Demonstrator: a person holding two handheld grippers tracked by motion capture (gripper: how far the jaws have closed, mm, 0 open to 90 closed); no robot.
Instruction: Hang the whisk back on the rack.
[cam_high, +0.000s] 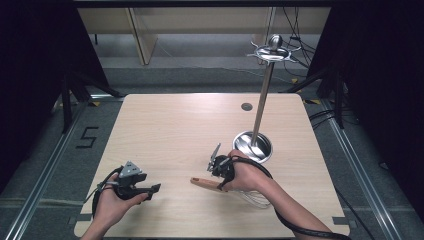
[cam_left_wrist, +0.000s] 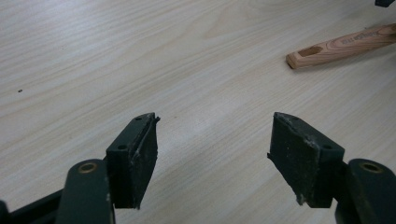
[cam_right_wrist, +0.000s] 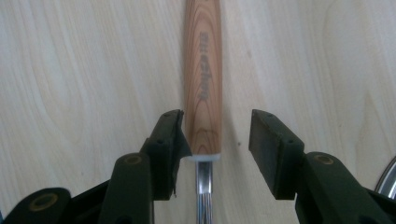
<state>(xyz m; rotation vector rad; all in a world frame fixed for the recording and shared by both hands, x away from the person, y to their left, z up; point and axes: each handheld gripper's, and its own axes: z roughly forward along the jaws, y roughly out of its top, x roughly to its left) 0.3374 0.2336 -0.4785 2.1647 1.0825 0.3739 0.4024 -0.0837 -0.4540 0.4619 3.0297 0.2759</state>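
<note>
Right gripper view: the right gripper (cam_right_wrist: 215, 135) has its fingers (cam_right_wrist: 273, 149) released and spread on either side of the whisk (cam_right_wrist: 202, 79), at the joint where the wooden handle meets the metal stem. The left finger pad lies just beside the handle; the right pad stands apart from it. The whisk lies flat on the table (cam_right_wrist: 70, 70).

Left gripper view: the left gripper (cam_left_wrist: 212, 158) has its fingers (cam_left_wrist: 135, 154) wide open and holds nothing; the whisk handle end lies well apart from it. A steel stand (cam_high: 253, 145) sits just beyond the whisk.
</note>
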